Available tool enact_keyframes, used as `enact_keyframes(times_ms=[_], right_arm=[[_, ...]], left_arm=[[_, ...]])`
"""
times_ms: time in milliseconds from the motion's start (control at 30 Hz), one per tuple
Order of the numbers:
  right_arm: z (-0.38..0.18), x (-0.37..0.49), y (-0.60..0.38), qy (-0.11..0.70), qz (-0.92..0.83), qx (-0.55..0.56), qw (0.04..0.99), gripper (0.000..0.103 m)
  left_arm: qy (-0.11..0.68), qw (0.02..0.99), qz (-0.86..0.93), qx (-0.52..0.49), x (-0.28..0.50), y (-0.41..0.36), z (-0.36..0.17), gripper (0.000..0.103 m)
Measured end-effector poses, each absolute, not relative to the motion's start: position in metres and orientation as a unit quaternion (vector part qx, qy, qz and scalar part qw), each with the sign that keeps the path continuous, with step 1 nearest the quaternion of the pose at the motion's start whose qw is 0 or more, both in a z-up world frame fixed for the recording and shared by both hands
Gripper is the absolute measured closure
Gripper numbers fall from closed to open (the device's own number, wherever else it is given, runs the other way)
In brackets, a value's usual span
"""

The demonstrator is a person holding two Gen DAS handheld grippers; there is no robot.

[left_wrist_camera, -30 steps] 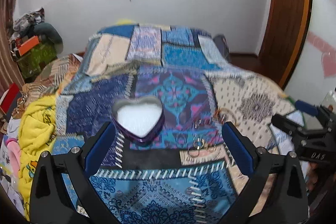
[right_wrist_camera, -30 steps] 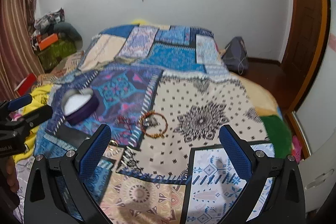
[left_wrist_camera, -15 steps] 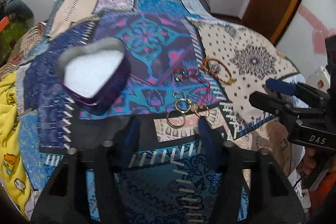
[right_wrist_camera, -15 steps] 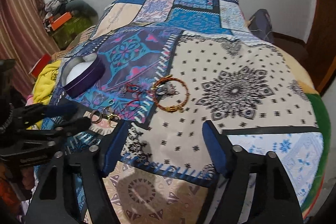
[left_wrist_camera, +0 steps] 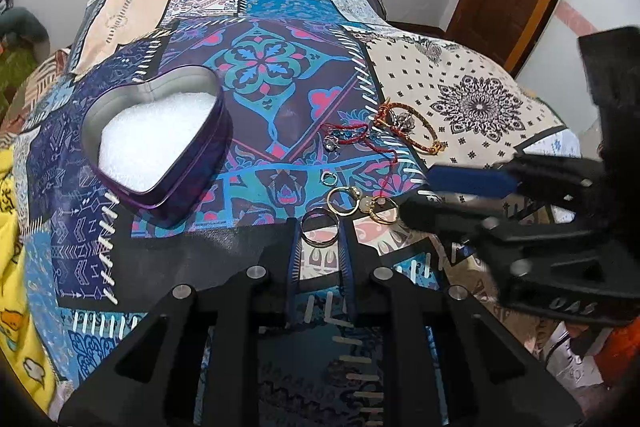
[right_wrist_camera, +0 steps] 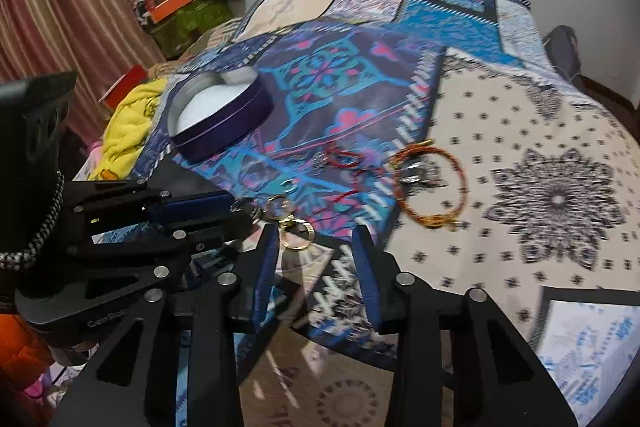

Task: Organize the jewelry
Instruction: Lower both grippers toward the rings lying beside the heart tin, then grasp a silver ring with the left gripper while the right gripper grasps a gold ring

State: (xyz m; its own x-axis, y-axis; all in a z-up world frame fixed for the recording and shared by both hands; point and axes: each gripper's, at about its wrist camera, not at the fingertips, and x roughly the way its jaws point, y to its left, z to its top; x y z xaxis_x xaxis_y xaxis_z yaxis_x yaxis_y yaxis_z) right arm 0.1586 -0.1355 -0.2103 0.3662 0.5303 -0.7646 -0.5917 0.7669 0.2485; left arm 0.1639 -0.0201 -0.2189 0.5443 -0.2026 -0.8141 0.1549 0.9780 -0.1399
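Fingers of the left gripper (left_wrist_camera: 320, 227) are closing around a silver ring (left_wrist_camera: 320, 227) lying flat on the patchwork bedspread (left_wrist_camera: 460, 99); the blue pads flank it closely, though I cannot tell whether they press it yet. A thin band on soft cloth could tip up or squirt out as the pads meet, or they could pinch a fold of fabric with it. Left of this sits the open heart-shaped tin (left_wrist_camera: 160, 143), well apart from the ring. Just right lie gold hoops (left_wrist_camera: 362, 205), and beyond them a braided bracelet (left_wrist_camera: 412, 127). The right gripper (right_wrist_camera: 316, 247) is closing too, nothing between its pads; its left finger (right_wrist_camera: 266, 259) sits close by the hoops and could nudge them.
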Motion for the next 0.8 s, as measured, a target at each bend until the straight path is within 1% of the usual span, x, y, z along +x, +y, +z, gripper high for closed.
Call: enact_keyframes(times_ms=[200,367,600,667,800], right_arm=[[-0.219,0.159,-0.120,0.456,0.349,-0.046,0.818,0.073],[-0.221,0.161,-0.118,0.452,0.335,-0.054,0.825,0.085],[-0.215,0.154,-0.119,0.451,0.328,-0.045,0.829,0.087],[-0.212,0.153,-0.121,0.454,0.328,-0.041,0.827,0.098],[-0.206,0.147,-0.126,0.449,0.322,-0.039,0.832,0.098]], left_arm=[[0.463,0.880,-0.101,-0.036,0.154,-0.014,-0.217,0.085],[0.461,0.881,-0.100,-0.045,0.151,-0.012,-0.216,0.085],[0.451,0.886,-0.098,-0.050,0.143,-0.011,-0.207,0.085],[0.445,0.889,-0.095,-0.050,0.139,-0.010,-0.201,0.085],[0.434,0.895,-0.089,-0.052,0.131,-0.006,-0.191,0.085]])
